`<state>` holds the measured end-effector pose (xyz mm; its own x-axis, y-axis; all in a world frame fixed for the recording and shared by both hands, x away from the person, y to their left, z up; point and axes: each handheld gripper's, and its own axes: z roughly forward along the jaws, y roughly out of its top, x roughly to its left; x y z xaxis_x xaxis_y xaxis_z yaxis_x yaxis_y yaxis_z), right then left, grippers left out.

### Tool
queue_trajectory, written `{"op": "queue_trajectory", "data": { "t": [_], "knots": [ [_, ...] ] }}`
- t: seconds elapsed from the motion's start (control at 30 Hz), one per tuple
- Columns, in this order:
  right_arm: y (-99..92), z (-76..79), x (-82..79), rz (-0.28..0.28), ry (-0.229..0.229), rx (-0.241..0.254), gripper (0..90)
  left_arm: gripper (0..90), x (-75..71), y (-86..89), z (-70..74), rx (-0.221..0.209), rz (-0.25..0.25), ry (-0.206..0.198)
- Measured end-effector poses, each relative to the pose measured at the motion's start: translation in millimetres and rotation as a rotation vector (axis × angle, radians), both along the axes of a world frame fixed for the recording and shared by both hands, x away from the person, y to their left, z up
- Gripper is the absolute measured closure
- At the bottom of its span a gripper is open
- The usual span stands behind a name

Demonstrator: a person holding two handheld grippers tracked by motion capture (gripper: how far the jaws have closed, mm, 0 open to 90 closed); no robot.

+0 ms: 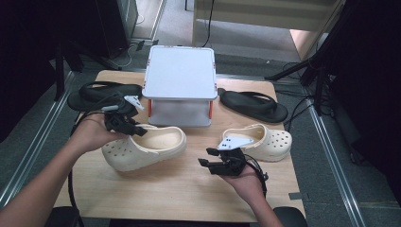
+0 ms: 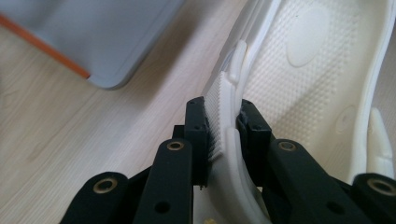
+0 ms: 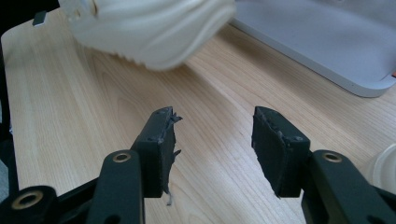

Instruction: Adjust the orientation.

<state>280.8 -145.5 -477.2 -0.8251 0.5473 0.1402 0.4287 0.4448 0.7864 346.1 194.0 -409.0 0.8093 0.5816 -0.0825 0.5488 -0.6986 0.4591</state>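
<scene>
Left gripper [image 1: 137,128] jaws clamped on cream clog [image 1: 146,149] rim, right gripper [image 1: 204,157] spread, empty

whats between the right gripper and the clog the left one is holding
Bare wood table in the high view: nothing lies between the open right hand-held gripper and the clog.

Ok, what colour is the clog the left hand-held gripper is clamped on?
Cream-white clog, clearest in the high view.

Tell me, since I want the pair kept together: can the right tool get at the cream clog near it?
Probably yes. The right tool is open and holds nothing, and the cream perforated rubber clog lies just beyond that hand on bare wooden table, nothing between them.
</scene>
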Motion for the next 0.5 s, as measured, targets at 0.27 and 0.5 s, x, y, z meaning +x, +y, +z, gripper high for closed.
{"op": "queue_trajectory", "data": {
  "t": [0.27, 0.5],
  "knots": [
    [-3.6, 0.9, -1.1, -0.009, -0.007, 0.002, 50.8, 77.9, 1.9, -25.5, -13.8, 0.007, -0.052, 0.033],
    [-4.8, -0.1, 0.2, -0.016, -0.007, 0.001, 50.9, 77.5, 8.4, -45.6, -39.6, -0.005, -0.076, 0.077]
  ]
}}
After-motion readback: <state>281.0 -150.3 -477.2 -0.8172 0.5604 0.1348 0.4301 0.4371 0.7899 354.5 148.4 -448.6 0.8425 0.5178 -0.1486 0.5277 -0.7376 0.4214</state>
